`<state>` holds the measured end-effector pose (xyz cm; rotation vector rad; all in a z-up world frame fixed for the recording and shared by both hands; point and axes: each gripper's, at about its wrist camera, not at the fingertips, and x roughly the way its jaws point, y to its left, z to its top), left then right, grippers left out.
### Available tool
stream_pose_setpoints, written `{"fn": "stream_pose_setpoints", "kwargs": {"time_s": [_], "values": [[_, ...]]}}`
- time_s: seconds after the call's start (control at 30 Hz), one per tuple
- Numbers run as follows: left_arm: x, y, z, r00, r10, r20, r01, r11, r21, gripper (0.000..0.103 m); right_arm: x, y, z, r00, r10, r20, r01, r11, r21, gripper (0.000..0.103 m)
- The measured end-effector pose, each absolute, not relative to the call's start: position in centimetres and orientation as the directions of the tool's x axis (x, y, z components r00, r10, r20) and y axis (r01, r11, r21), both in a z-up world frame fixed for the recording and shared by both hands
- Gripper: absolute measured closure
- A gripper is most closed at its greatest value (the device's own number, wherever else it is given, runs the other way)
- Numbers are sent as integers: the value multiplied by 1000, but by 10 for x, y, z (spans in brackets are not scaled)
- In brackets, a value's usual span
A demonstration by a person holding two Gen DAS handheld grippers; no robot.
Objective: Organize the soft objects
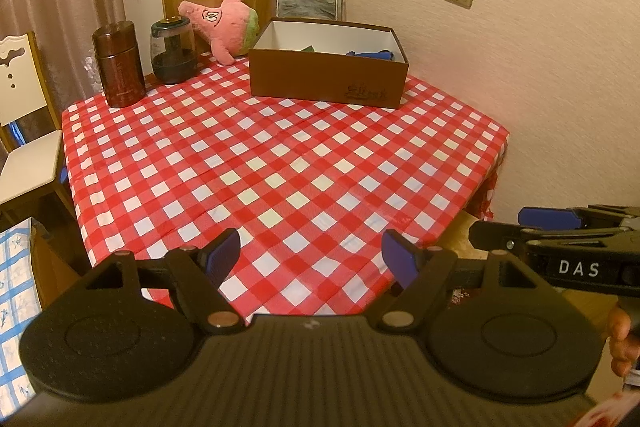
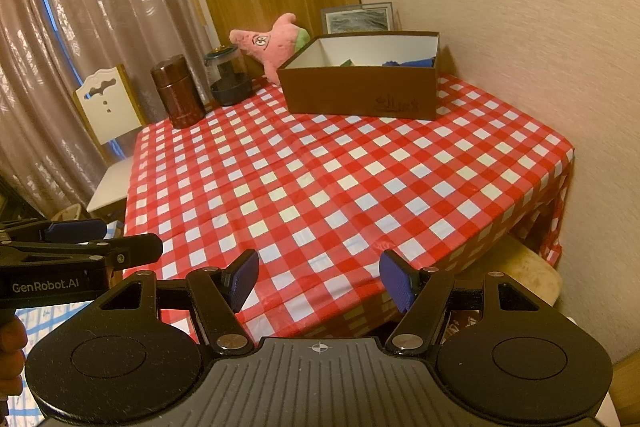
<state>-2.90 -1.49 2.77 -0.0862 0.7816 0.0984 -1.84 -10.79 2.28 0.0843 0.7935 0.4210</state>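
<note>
Both claws hang above the near edge of the checked counter (image 1: 280, 155), the left claw (image 1: 310, 257) and the right claw (image 2: 318, 279) each with its blue pads apart and nothing between them. At the far side a pink plush (image 1: 224, 23) leans against the wall behind the open brown box (image 1: 326, 79), just beside its left corner, with blue and green things (image 1: 372, 54) lying inside the box. Left of the plush stand a glass jar (image 1: 173, 51) and a brown canister (image 1: 119, 63), side by side.
</note>
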Motion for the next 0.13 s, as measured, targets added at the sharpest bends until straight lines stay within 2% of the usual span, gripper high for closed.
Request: {"fn": "stream_pose_setpoints", "kwargs": {"time_s": [0.13], "values": [[-28, -18, 28, 704, 56, -708, -122, 992, -42, 27, -18, -109, 23, 623, 398, -673, -336, 913, 229, 36]]}}
